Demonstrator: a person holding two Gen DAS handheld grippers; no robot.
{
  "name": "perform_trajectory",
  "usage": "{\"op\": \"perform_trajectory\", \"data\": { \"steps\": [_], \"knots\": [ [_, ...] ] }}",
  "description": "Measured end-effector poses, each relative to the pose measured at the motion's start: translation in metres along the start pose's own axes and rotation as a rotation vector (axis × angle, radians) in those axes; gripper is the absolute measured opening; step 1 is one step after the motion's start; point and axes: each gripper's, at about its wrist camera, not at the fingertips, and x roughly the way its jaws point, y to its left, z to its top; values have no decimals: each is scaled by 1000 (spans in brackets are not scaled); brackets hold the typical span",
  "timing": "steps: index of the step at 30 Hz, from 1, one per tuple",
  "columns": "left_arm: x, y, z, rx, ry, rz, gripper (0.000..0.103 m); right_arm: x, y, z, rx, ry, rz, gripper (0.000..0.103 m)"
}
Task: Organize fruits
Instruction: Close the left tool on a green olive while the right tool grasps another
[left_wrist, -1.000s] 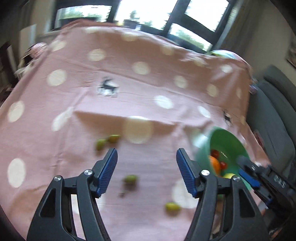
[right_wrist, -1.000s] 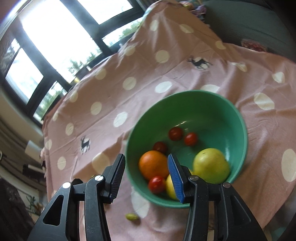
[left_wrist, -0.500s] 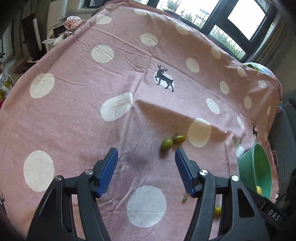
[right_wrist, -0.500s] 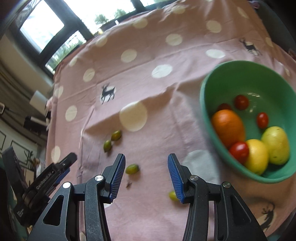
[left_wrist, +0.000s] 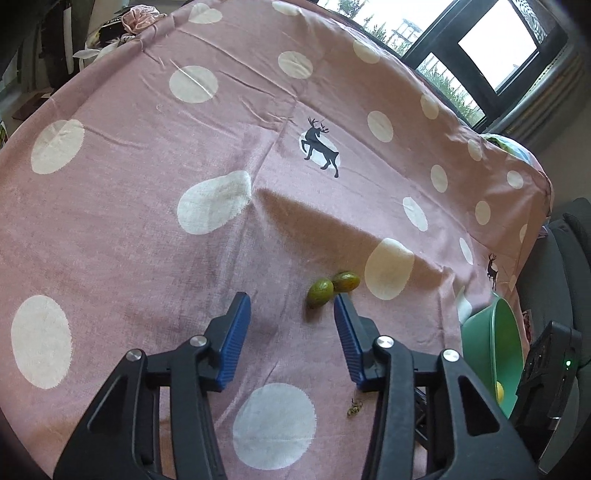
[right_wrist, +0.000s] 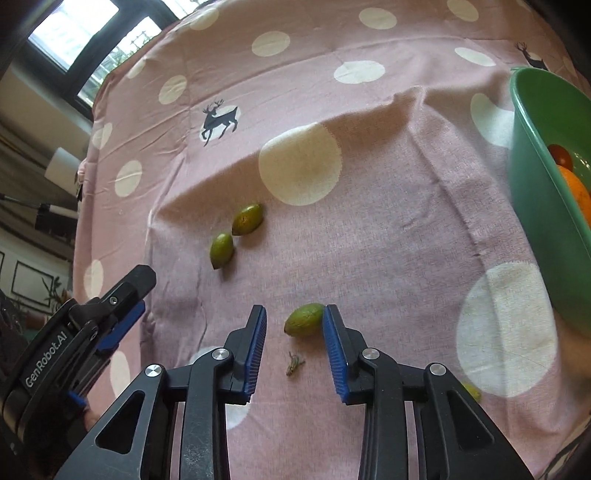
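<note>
Two small green fruits lie touching on the pink dotted cloth. My left gripper hovers just short of them, jaws closing; the nearer fruit sits by the right fingertip, not between the pads. In the right wrist view the same pair of green fruits lies farther off. A third green fruit sits between the closing jaws of my right gripper. It rests against the right pad, with a gap to the left pad. The green bowl at right holds an orange and a tomato.
The bowl's rim shows at the right in the left wrist view, with a yellow fruit inside. A dry stem scrap lies under the right jaws. Another small yellowish fruit peeks out beside the right finger. The cloth rises in a fold behind the fruits.
The right gripper swung from over the bowl to the loose green fruit and sank toward the cloth. The left gripper came closer to the fruit pair. Both jaws have narrowed.
</note>
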Motion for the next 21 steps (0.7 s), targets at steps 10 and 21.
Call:
{"op": "perform_trajectory", "data": {
  "steps": [10, 21],
  "knots": [
    [25, -5, 6, -3, 54, -16, 46, 12, 10, 1, -47, 7, -75, 21],
    [47, -26, 6, 67, 85, -31, 33, 6, -9, 8, 18, 3, -55, 21]
  ]
}}
